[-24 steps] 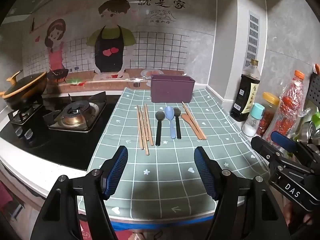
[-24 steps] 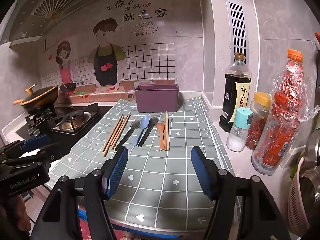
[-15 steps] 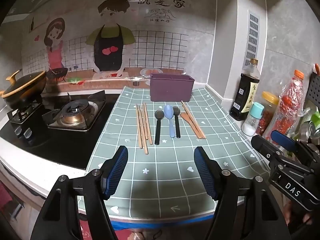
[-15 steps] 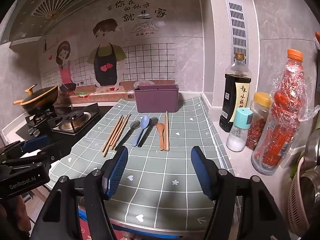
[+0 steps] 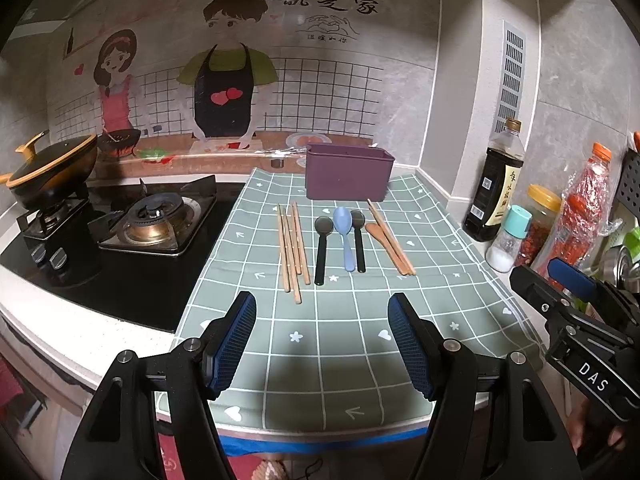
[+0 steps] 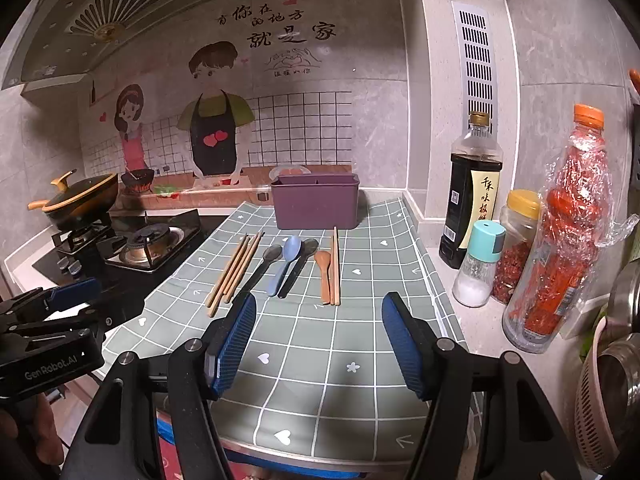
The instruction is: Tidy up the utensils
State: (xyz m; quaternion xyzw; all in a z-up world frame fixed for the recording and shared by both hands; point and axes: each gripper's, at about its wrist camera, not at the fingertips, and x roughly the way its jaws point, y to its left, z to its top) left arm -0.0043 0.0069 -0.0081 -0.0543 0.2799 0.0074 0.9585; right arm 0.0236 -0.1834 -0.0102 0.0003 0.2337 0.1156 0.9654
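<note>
On the green checked mat (image 5: 336, 344) lie a bundle of wooden chopsticks (image 5: 292, 252), a black spoon (image 5: 322, 248), a blue spoon (image 5: 346, 240), a second black spoon (image 5: 359, 240), and a wooden spoon with two chopsticks (image 5: 390, 242). Behind them stands a purple utensil holder (image 5: 347, 176). The right wrist view shows the same row: chopsticks (image 6: 234, 272), blue spoon (image 6: 285, 264), wooden spoon (image 6: 324, 274), holder (image 6: 316, 205). My left gripper (image 5: 322, 344) hangs open over the mat's near edge, well short of the utensils. My right gripper (image 6: 316, 342) is likewise open and holds nothing.
A gas stove (image 5: 154, 220) and a lidded wok (image 5: 48, 172) sit to the left. At the right wall stand a soy sauce bottle (image 6: 472, 196), a salt shaker (image 6: 478, 264), a chilli jar (image 6: 516, 244) and a wrapped red bottle (image 6: 560, 240). A colander (image 6: 604, 400) sits at far right.
The left wrist view has tipped slightly, so the utensils sit a little higher in frame. The right gripper has stayed still. Both stay open.
</note>
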